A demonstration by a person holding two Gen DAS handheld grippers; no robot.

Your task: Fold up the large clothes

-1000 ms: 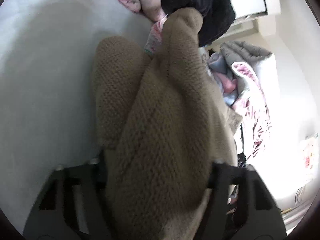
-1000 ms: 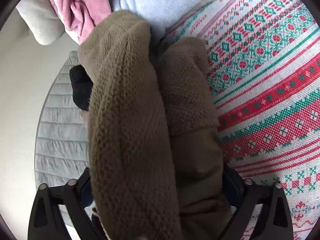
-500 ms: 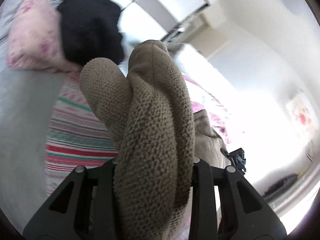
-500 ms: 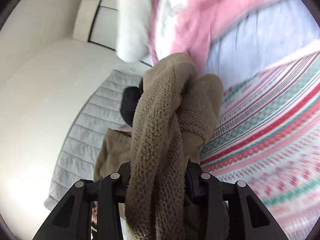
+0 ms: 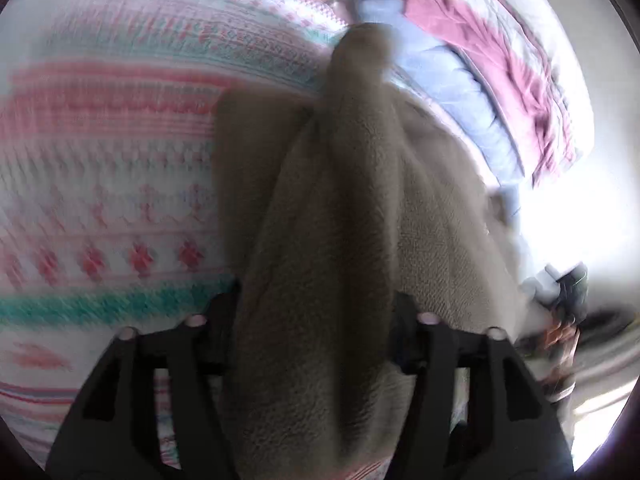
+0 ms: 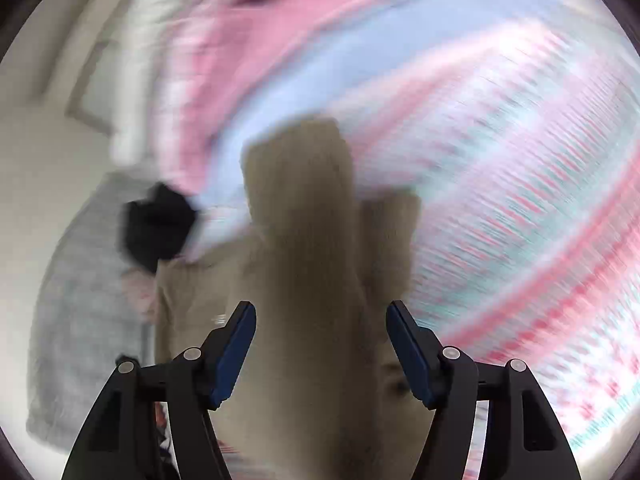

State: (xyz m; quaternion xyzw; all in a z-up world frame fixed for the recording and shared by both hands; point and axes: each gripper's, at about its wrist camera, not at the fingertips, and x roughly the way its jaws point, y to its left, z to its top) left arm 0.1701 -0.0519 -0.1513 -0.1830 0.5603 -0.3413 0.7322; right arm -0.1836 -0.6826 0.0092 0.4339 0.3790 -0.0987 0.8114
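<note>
The tan fleece garment [image 5: 332, 240] is bunched into a thick roll over the red-and-teal patterned blanket [image 5: 112, 128]. The left gripper [image 5: 316, 320] is clamped on that roll, fabric filling the gap between its jaws. In the right wrist view the same fleece [image 6: 308, 260] runs between the right gripper [image 6: 320, 340], whose blue-padded jaws stand wide apart and appear not to pinch it, though motion blur makes this uncertain. Beyond lie a pink garment [image 6: 240, 40], pale blue bedding [image 5: 460, 92] and a black item [image 6: 156, 224]. The step looks like laying the garment out; next, spreading it flat on the blanket calls for the right gripper to retake an edge.
</note>
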